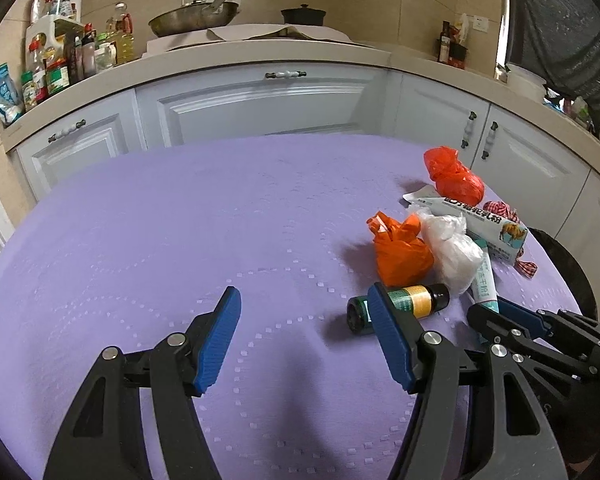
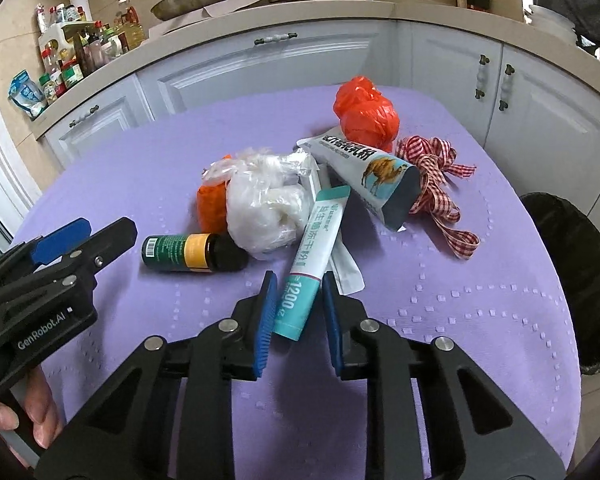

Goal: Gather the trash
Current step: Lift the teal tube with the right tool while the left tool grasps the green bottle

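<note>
Two pads of your right gripper [image 2: 296,308] bracket the teal sachet [image 2: 318,240] lying on the purple table [image 2: 460,320]; contact is unclear. Bottle [image 2: 188,253] lies at 10 o'clock. Your left gripper [image 1: 304,320] is spread wide, empty. Bin [image 2: 572,272] sits at 3 o'clock.

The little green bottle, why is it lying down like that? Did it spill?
The green bottle is tipped on its side on the purple tablecloth, beside the white bag. Its dark cap is on, and no spill shows around it.

Open purple tablecloth [image 1: 180,240] lies ahead of my left gripper [image 1: 304,340]; the trash pile [image 2: 300,184] crowds my right gripper's [image 2: 296,308] path.
</note>
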`<state>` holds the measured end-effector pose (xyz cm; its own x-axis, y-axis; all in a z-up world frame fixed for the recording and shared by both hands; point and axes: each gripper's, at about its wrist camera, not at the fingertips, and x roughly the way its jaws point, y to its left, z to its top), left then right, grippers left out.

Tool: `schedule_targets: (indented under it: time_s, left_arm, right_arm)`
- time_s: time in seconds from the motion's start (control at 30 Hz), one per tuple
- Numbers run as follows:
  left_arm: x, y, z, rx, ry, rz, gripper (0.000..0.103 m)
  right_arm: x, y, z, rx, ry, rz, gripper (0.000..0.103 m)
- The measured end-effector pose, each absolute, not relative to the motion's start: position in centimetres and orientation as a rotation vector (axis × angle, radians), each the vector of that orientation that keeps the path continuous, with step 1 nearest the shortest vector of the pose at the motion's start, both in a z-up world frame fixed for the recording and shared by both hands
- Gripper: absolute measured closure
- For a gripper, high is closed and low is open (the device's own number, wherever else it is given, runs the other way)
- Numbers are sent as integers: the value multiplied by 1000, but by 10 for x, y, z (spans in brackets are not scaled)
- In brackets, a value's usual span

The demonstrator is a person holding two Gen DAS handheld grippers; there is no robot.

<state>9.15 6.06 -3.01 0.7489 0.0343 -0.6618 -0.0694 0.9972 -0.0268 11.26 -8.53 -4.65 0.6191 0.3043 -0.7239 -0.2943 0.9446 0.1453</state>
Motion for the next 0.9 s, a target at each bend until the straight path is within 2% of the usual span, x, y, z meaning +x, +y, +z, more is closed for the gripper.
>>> schedule_targets:
  time_s: [0.23, 0.77, 0.8, 0.9]
  left_arm:
    - [94, 52, -30, -24, 727, 30, 37]
    - [121, 23, -51, 53, 858, -124, 31]
    - [120, 22, -51, 53, 861, -127, 31]
    - [118, 19, -51, 64, 860, -124, 41]
  right_arm:
    - [111, -89, -44, 9, 823, 351, 92]
    - [98, -130, -31, 64, 760, 353, 93]
    - [98, -132, -31, 67, 758, 352, 93]
    - [97, -136, -31, 79, 753, 351, 93]
